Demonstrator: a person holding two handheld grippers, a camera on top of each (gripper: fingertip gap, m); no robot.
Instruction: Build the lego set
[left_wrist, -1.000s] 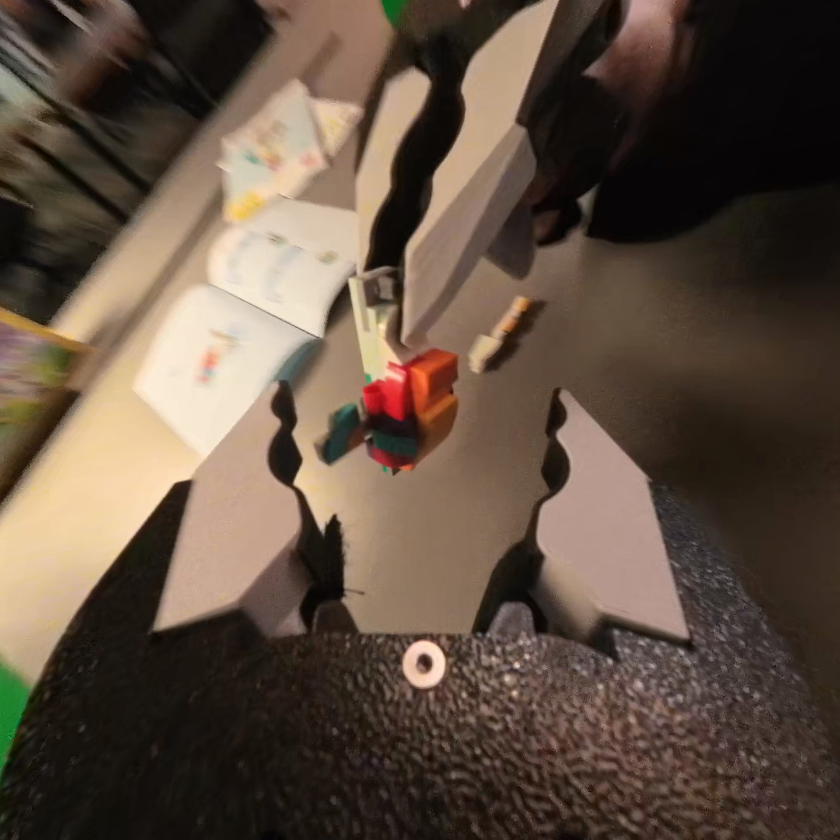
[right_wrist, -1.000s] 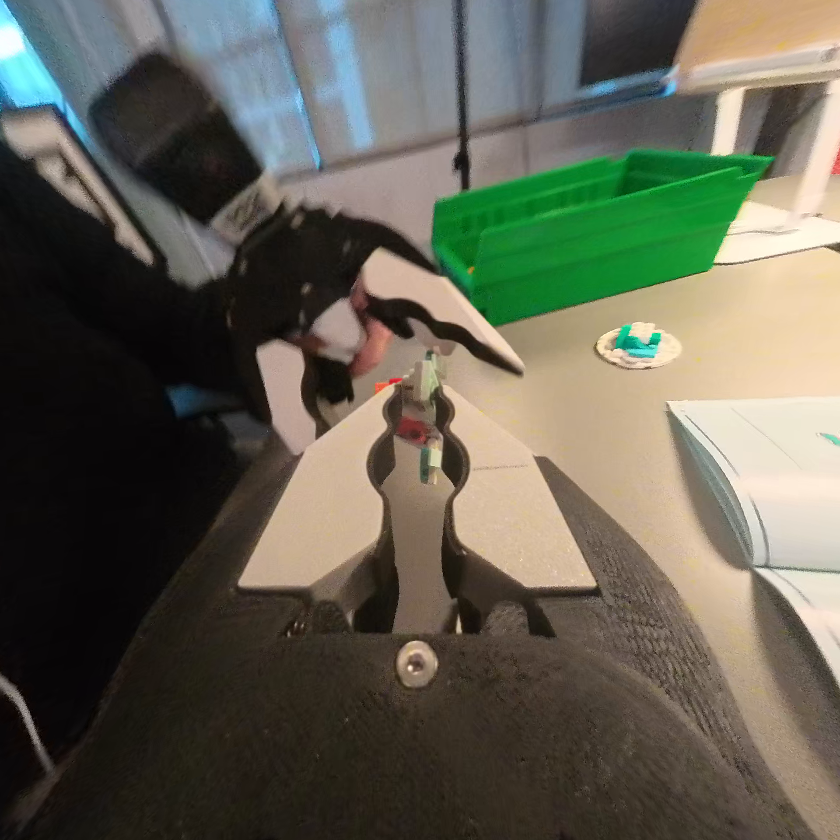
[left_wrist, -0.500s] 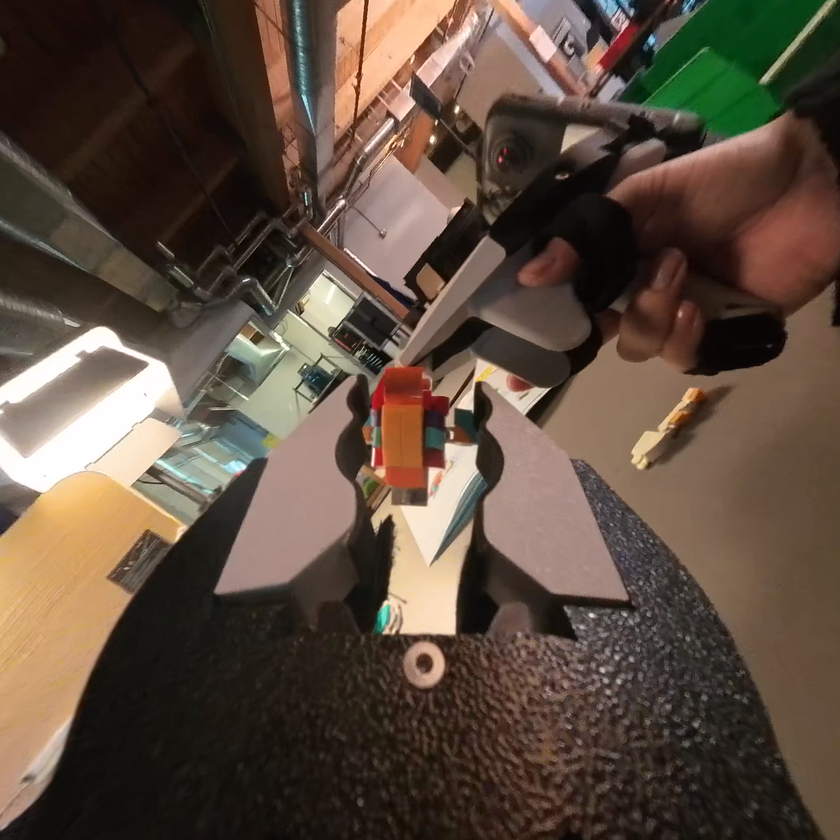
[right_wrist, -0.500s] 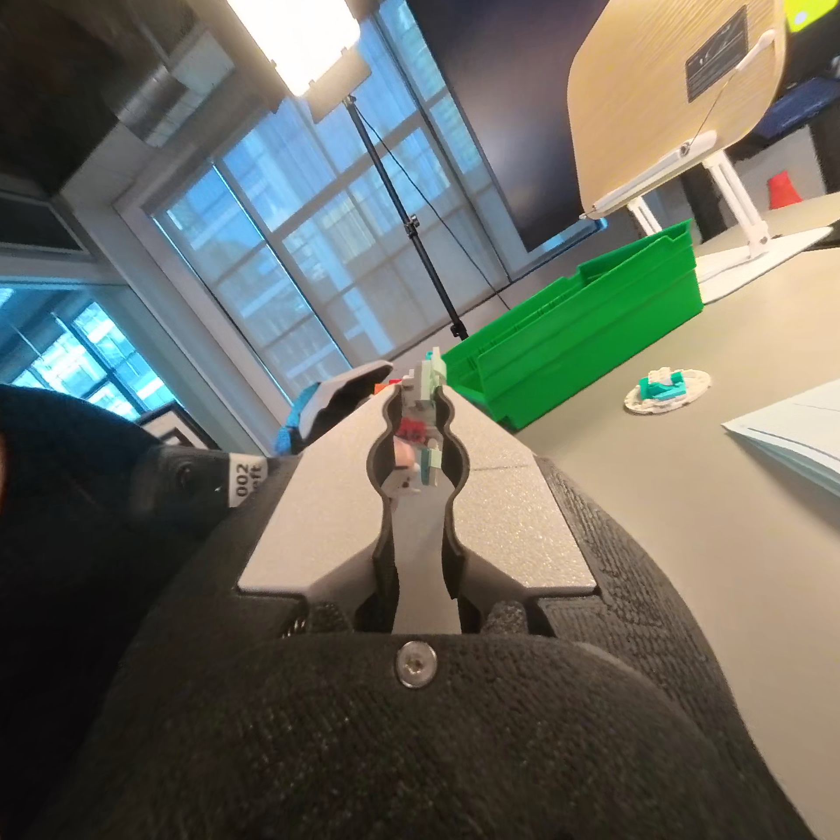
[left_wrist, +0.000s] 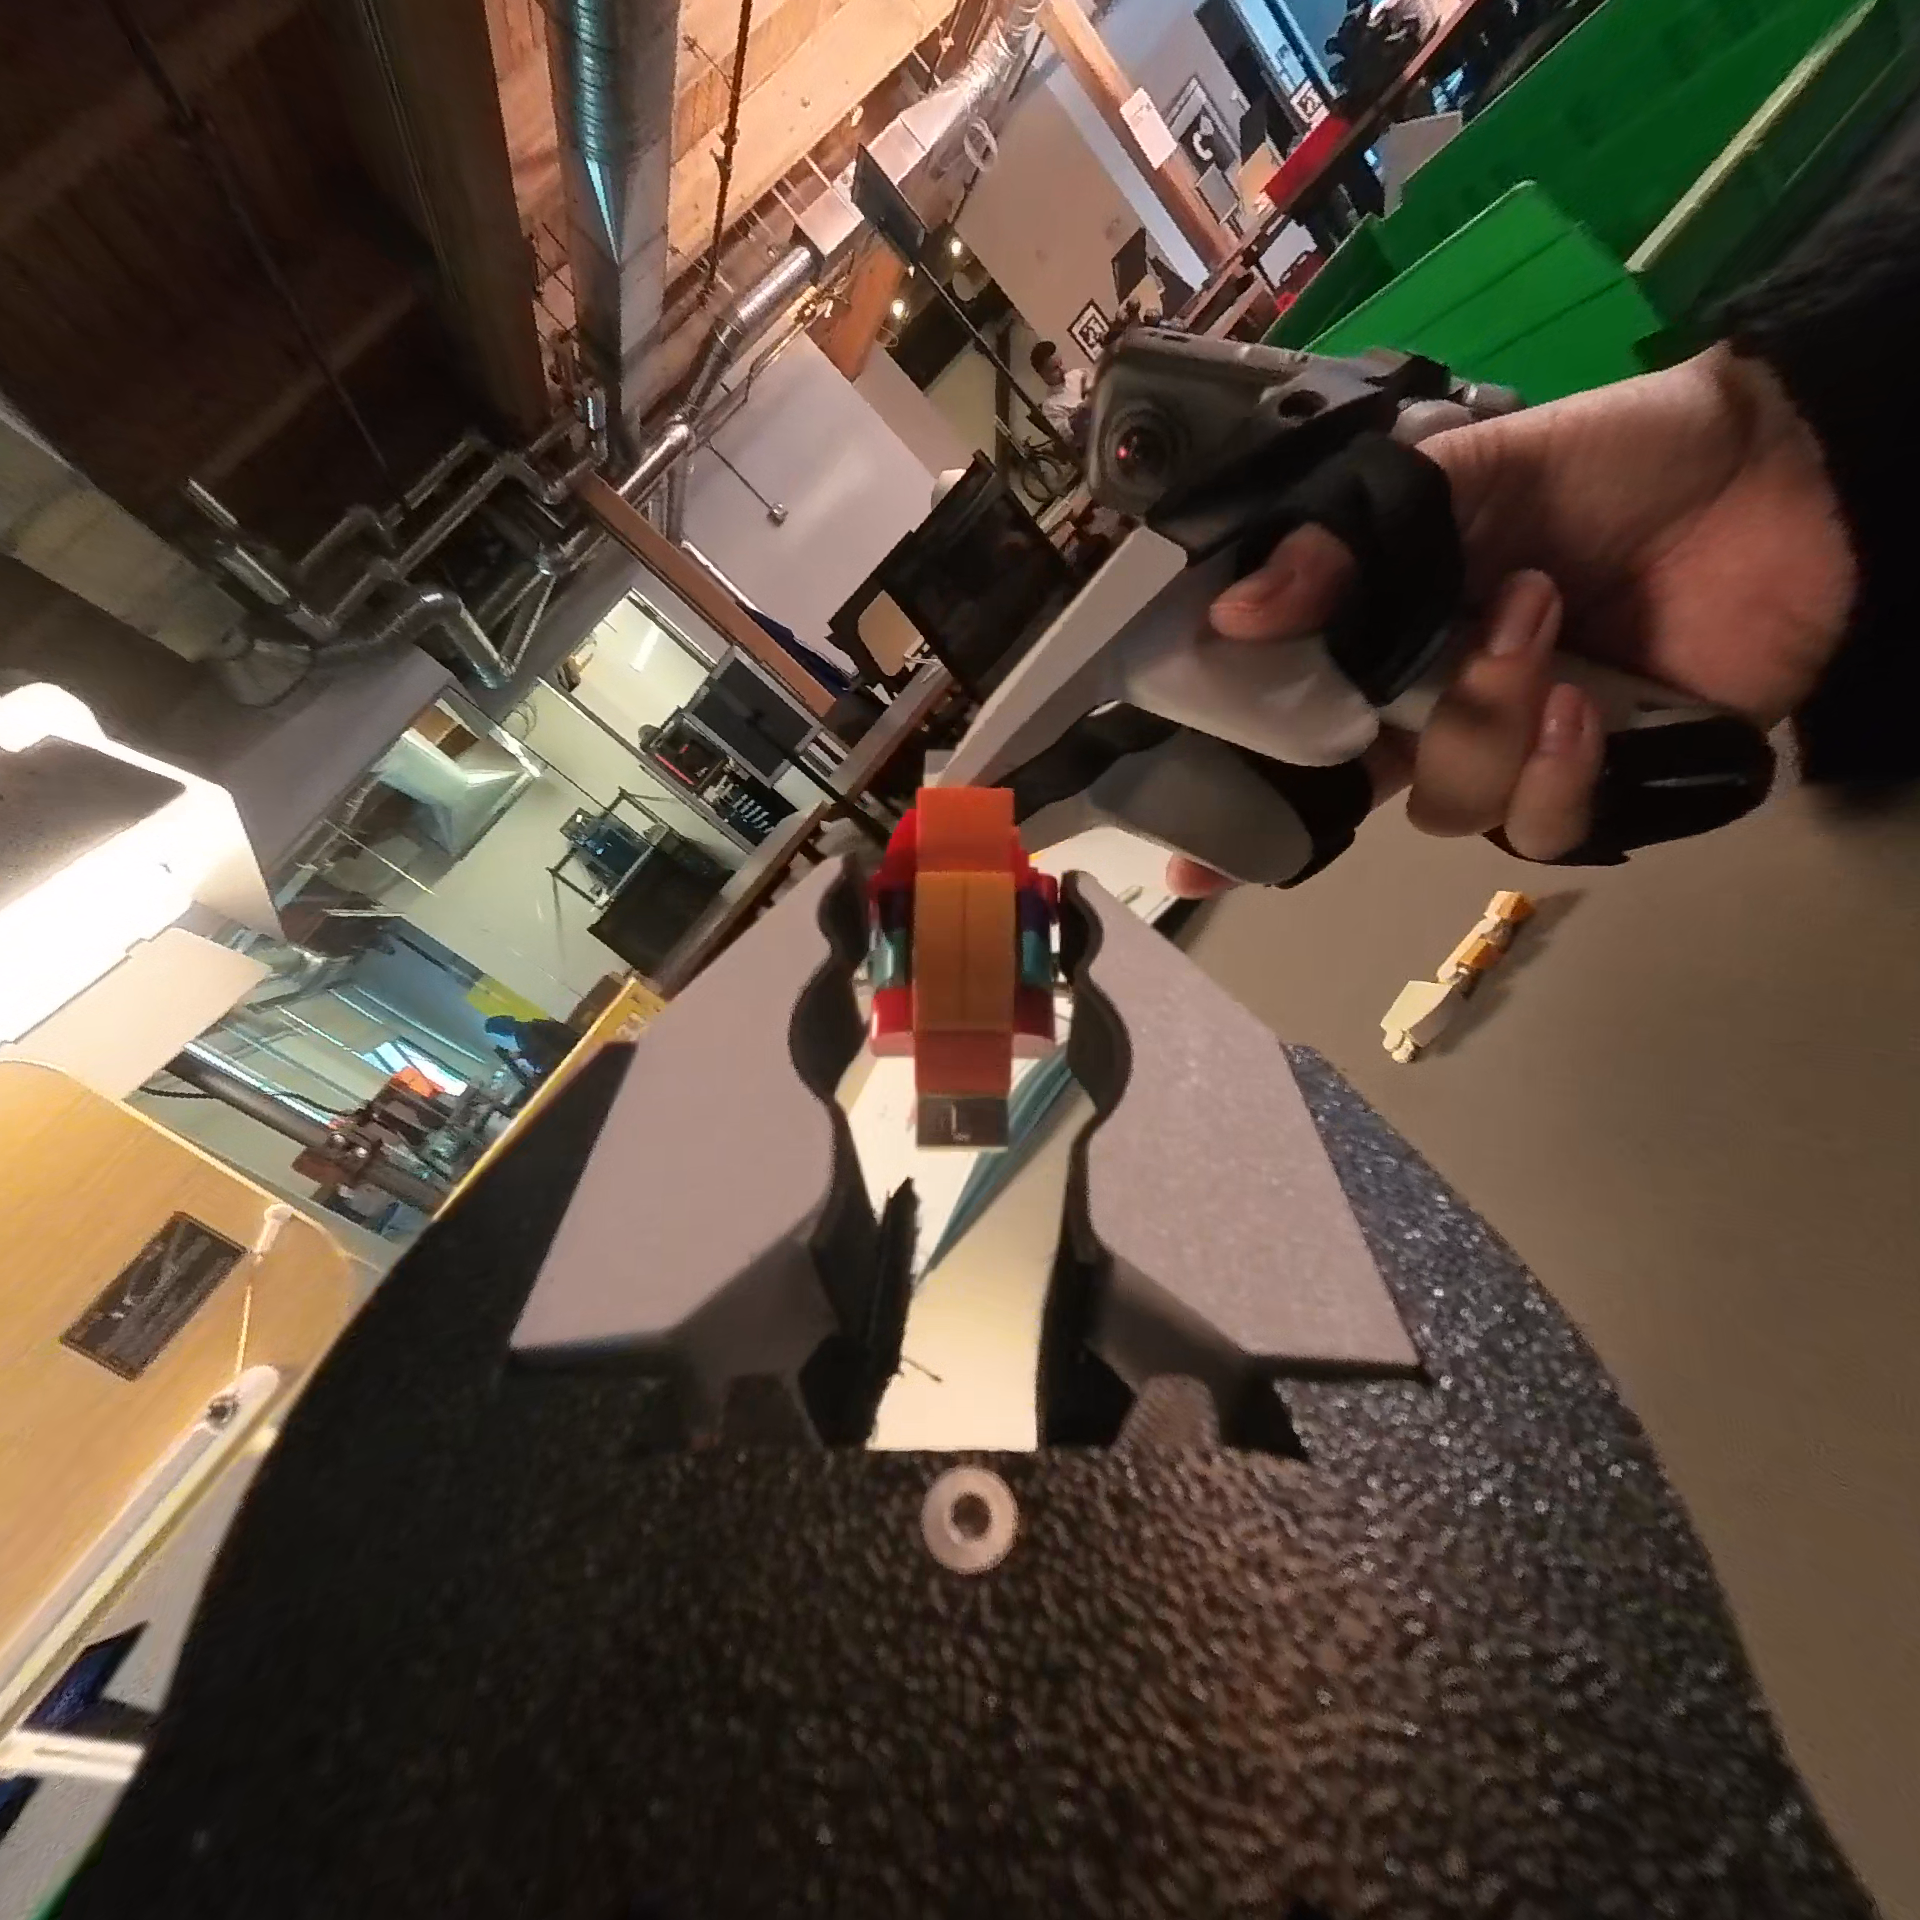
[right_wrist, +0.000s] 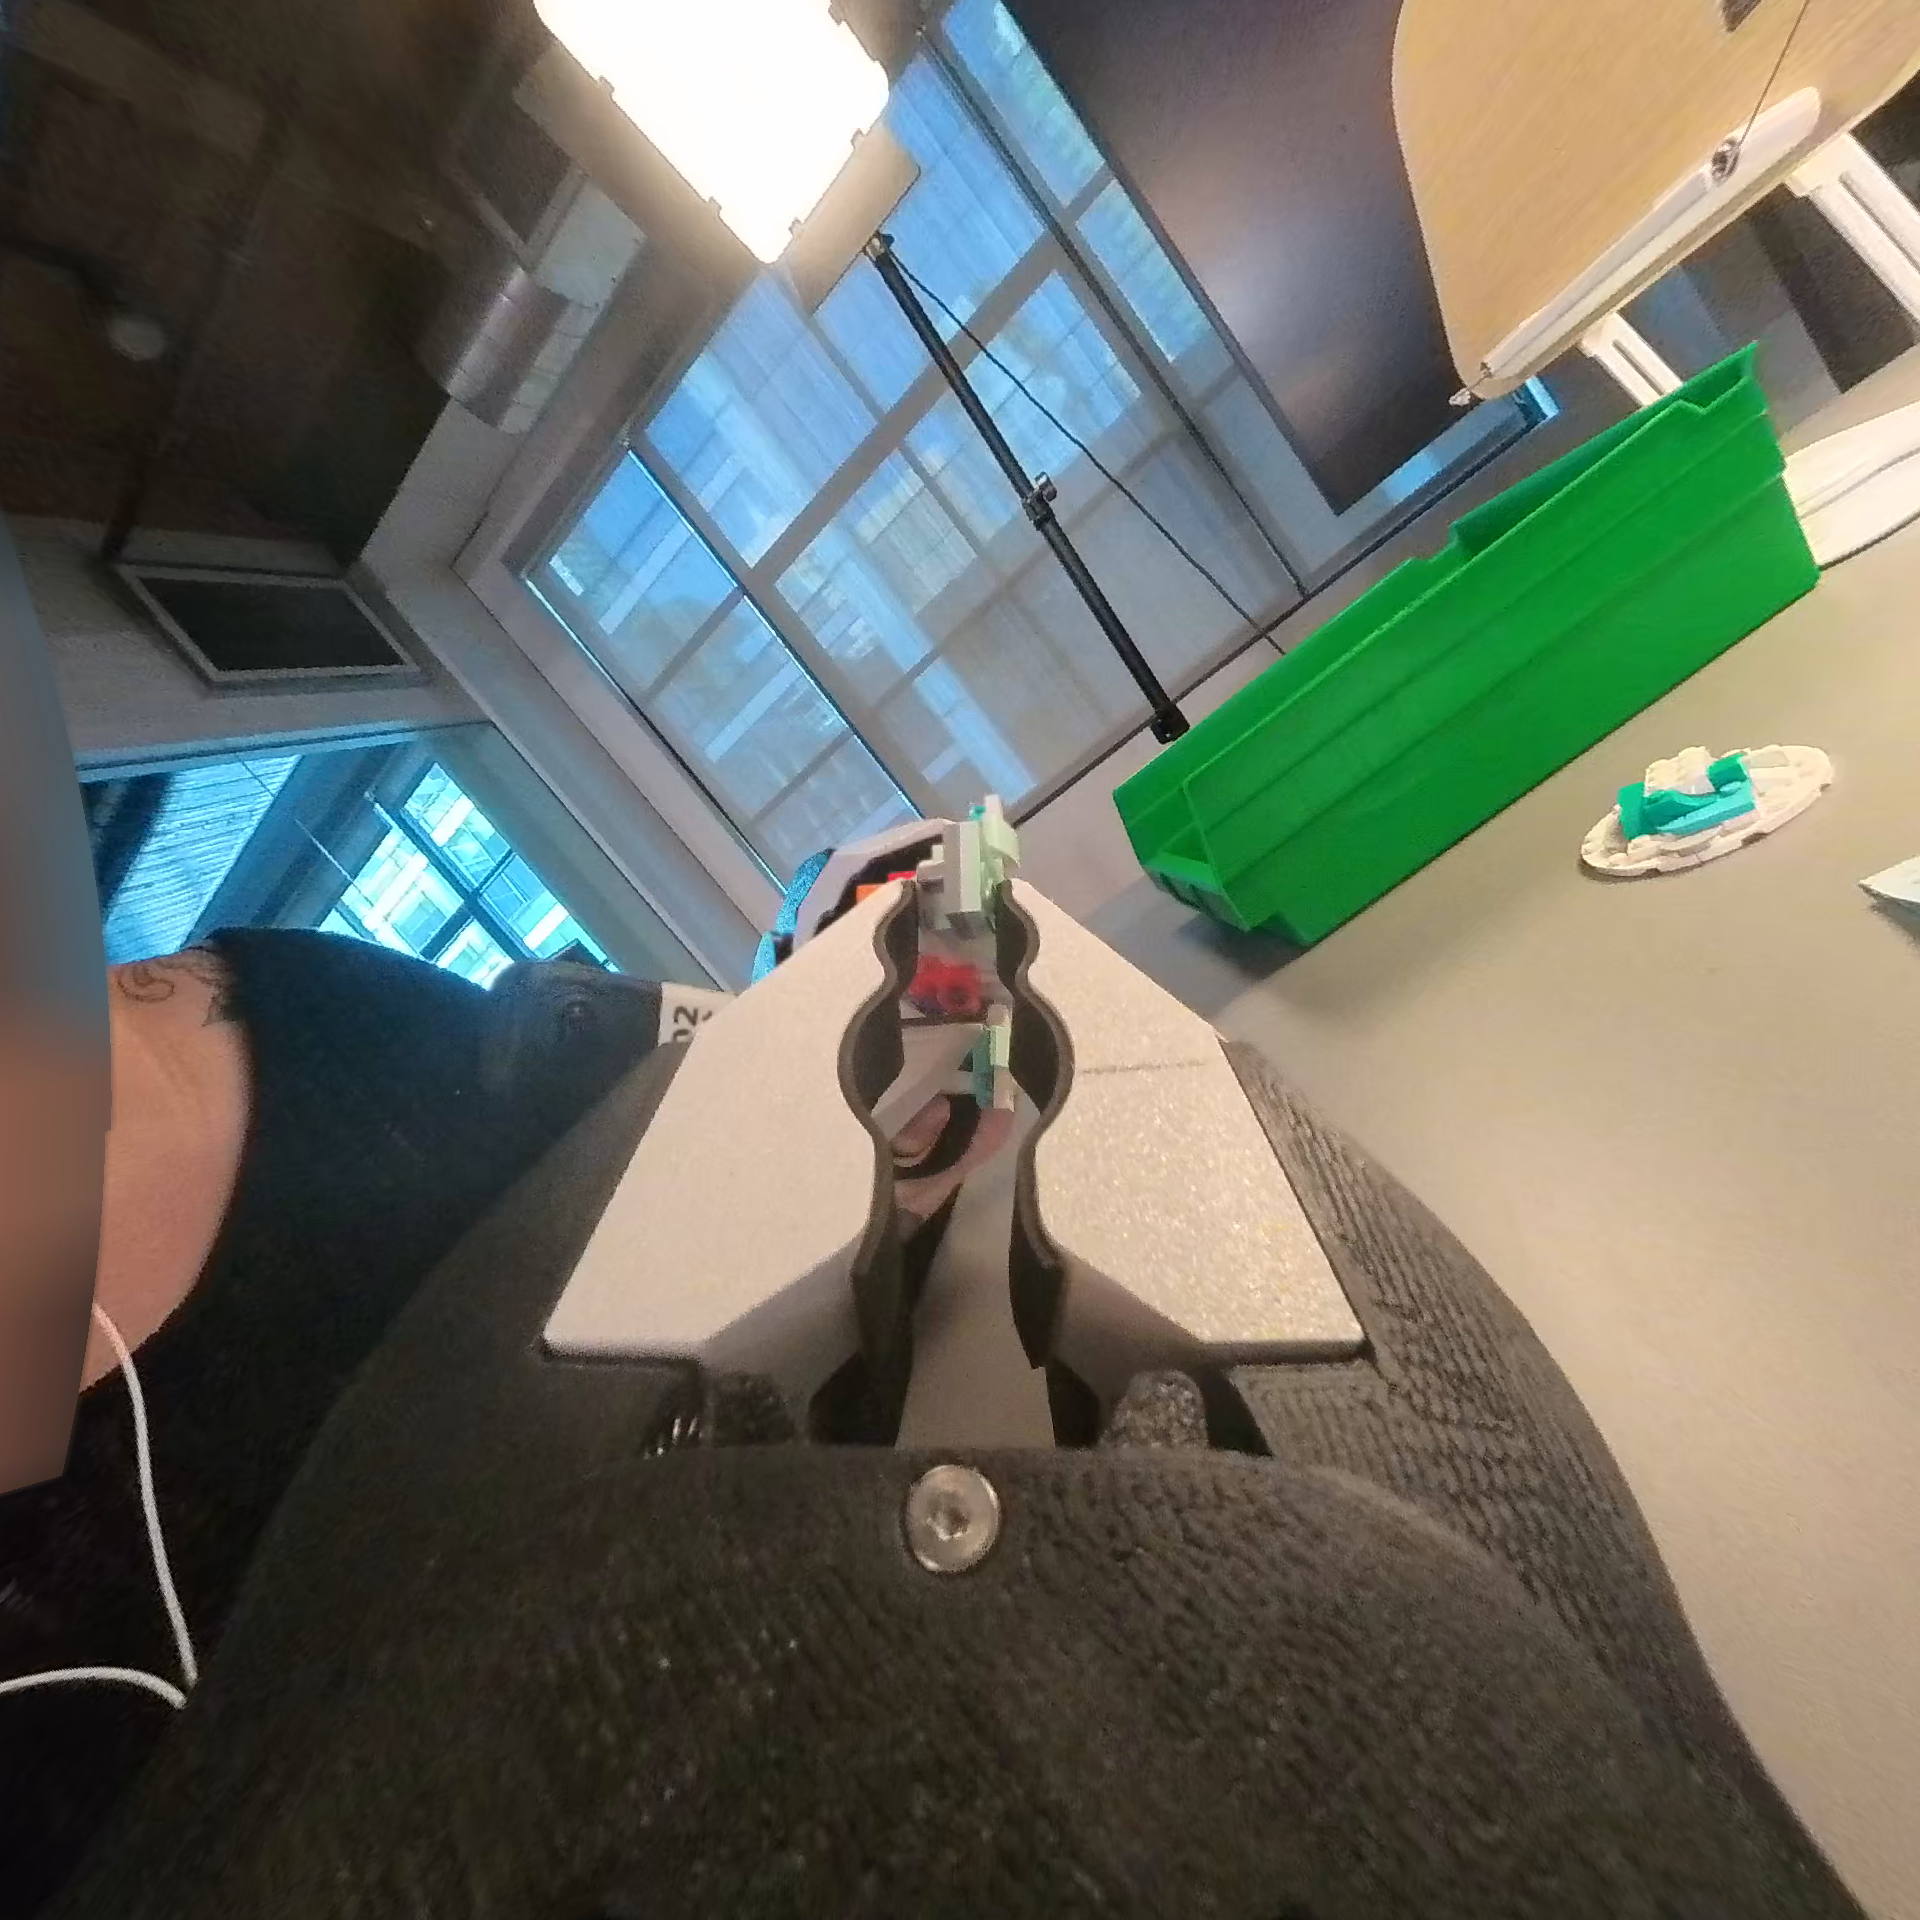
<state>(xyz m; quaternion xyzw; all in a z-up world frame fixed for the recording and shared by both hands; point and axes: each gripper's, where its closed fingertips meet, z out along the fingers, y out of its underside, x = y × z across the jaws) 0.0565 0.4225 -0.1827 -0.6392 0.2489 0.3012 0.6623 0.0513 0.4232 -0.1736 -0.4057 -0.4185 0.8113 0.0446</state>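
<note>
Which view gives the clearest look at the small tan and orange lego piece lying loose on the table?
The left wrist view: the tan and orange piece lies in plain sight on the grey table, to the right of the left gripper. The right wrist view does not show it at all.

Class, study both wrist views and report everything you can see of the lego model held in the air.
The lego model is a small plastic build: orange and red bricks in front, teal at its sides, pale green and grey pieces at the far end. It is off the table, clamped in the jaws of both the left gripper and right gripper.
</note>
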